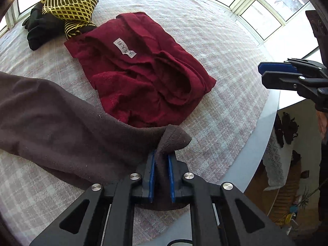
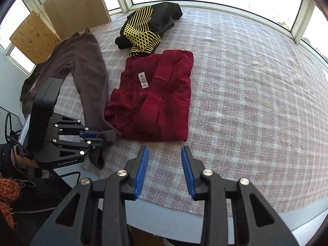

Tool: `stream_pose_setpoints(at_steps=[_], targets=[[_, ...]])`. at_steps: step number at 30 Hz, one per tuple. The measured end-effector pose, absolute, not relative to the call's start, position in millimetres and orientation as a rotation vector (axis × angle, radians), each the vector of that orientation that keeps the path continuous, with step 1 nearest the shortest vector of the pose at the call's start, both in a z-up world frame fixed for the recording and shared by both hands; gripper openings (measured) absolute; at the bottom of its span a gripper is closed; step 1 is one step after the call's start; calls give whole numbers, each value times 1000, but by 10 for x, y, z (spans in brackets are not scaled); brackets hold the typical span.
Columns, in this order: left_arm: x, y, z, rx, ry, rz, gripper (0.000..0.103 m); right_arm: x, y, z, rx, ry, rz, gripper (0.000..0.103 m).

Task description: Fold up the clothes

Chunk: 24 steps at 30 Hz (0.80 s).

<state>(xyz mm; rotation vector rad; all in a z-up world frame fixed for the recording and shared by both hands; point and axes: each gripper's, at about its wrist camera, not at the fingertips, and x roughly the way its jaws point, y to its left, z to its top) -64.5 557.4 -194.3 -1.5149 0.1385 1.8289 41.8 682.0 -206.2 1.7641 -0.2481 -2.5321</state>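
Brown trousers (image 2: 82, 65) lie stretched along the left side of the plaid-covered table (image 2: 256, 102). My left gripper (image 1: 162, 164) is shut on the cuff of one brown trouser leg (image 1: 51, 112), near the table's front edge; the right wrist view shows the same gripper (image 2: 96, 137) pinching that cuff. My right gripper (image 2: 165, 151) hangs open over the cloth just in front of a folded dark red garment (image 2: 155, 98), with nothing between its fingers. It also shows at the right edge of the left wrist view (image 1: 264, 71). The red garment (image 1: 143, 71) bears a white label.
A crumpled black garment with yellow lines (image 2: 147, 26) lies behind the red one, near the windows. Wooden boards (image 2: 75, 4) lean at the back left. The table's rounded grey edge (image 2: 184, 215) runs close under my grippers. A person's sleeve (image 2: 12, 184) is at the lower left.
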Motion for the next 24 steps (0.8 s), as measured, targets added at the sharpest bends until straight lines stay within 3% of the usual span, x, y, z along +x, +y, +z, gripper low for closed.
stream_pose_setpoints(at_steps=[10,16,24], targets=[[-568,4263,-1090,-1419,-208,1930,10,-254,6433,-1918,1626,-205,-2444,33],[-272,3360,-948,-1385,-353,2107,10,-1524,5789,-1800,1474,-206,-2310,33],[25,2622,-1046,-1369,-445,2320,10,-3363,4574,-2248,1541,-25,-2195,33]])
